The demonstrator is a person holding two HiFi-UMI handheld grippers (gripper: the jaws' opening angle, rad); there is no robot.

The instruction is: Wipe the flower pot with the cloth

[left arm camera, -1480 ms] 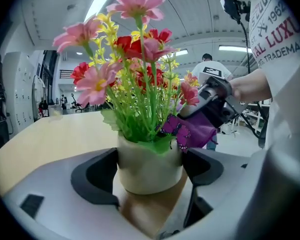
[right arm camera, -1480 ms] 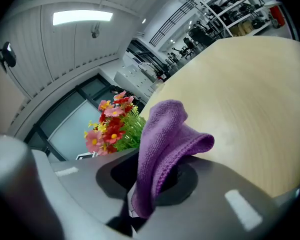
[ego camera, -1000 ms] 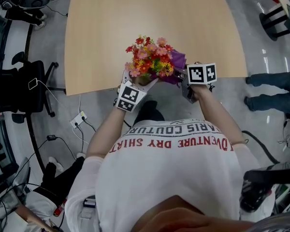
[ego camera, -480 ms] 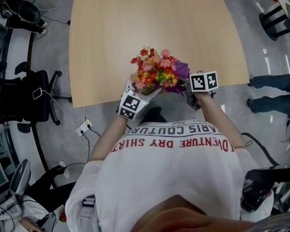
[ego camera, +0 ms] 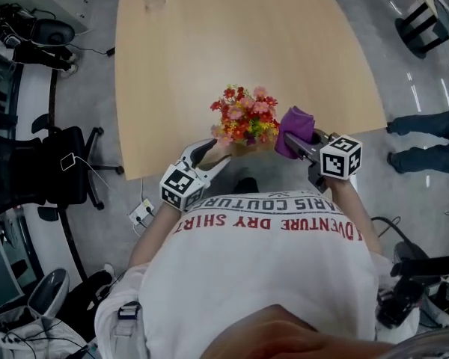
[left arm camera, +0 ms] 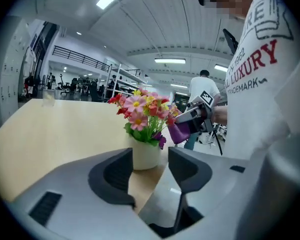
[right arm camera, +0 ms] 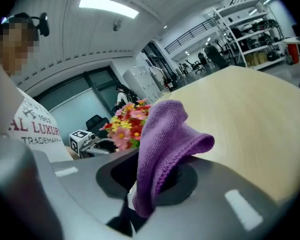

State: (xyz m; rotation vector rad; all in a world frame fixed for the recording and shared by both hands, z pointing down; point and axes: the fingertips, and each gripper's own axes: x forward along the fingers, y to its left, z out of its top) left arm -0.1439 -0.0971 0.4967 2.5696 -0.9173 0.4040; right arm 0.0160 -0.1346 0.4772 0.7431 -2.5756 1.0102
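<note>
Flower pot, small, smooth, white and round-sided, stands near the front edge of the pale wood-grain table and holds a bunch of red, pink and yellow flowers. The grey moulded left gripper sits just short of the pot. Its jaws have just been closing and stand partly apart, with nothing between them. The right gripper pinches a bunched, nubbly purple cloth just beside the flowers. Each gripper carries a cube of black-and-white square markers. The person's white T-shirt reads "LUXURY TRADEMARK", "1962" and "ADVENTURE DRY SHIRT".
</note>
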